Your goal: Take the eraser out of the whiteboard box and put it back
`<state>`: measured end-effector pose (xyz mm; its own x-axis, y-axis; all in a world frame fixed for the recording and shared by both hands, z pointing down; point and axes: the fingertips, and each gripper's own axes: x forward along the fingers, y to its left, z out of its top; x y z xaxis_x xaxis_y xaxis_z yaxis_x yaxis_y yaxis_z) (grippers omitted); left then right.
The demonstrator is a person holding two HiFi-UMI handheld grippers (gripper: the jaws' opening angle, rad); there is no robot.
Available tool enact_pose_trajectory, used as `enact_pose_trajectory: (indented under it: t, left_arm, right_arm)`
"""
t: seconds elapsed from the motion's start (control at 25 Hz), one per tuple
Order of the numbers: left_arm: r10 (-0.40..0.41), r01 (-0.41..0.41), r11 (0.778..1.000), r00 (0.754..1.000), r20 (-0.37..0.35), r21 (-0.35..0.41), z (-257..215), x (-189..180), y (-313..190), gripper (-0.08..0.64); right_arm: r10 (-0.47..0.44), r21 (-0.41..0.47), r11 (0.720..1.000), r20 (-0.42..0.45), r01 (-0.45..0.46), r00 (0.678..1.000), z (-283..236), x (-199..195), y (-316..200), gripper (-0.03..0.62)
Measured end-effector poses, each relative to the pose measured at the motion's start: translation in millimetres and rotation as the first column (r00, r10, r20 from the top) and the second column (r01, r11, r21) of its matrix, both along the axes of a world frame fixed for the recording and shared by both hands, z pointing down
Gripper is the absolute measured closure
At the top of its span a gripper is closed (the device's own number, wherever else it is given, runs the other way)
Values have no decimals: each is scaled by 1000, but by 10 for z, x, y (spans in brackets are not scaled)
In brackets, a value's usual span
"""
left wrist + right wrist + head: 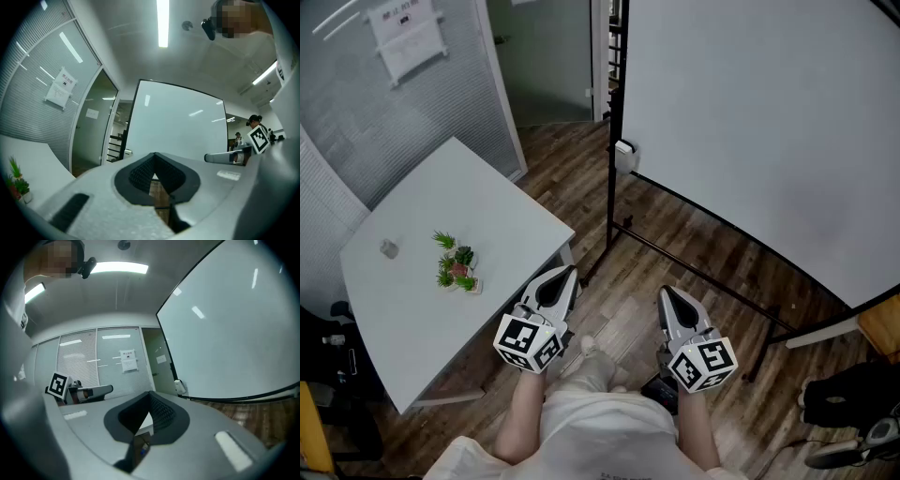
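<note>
Since the eraser is not in sight, I think it sits inside the whiteboard box [624, 156], the small white box on the left edge of the whiteboard [750, 122]. The box is far ahead of both grippers, across the wood floor, about midway between them. It is too small here to tell which way it is long. The right gripper [668, 294] looks a little nearer, so I would pick it. The left gripper [565, 276] and the right one are both closed tight and hold nothing.
</note>
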<state>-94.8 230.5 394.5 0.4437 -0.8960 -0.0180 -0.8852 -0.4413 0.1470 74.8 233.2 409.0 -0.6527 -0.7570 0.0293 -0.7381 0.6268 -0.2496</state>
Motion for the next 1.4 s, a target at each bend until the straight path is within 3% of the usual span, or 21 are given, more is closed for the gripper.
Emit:
enact_pose_trajectory:
  t: [0.32,0.68,0.72,0.76,0.84,1.0,1.4]
  left_arm:
    - [24,-24,1000,1000,6,13,-210,-50,89,557]
    - [-57,57,998,998,16,10,-141,-218,245,553]
    - [-43,43,999,999,8,7,-132,-198,263,511]
    - [-22,22,1000,1000,-4,2,-127,-166,279,426]
    - [8,-8,1000,1000,-15,-16,-110,-84,286,301]
    - [11,-11,999,1000,13,-51,-18,84,231,155]
    - [34,-28,996,996,79,-80,151,325,44,144]
  right_arm:
    - [-5,32,999,7,5,1000,-185,-121,40,581]
    - [-53,44,998,27,52,998,-149,-275,115,580]
    - [-57,42,998,35,56,998,-145,-276,130,579]
    - [-67,37,997,45,66,997,-140,-280,151,538]
    - [-83,27,996,60,81,995,-131,-266,191,412]
    - [-64,12,998,23,63,998,-56,-143,221,311]
    - [-39,-33,999,-5,39,999,85,113,9,278]
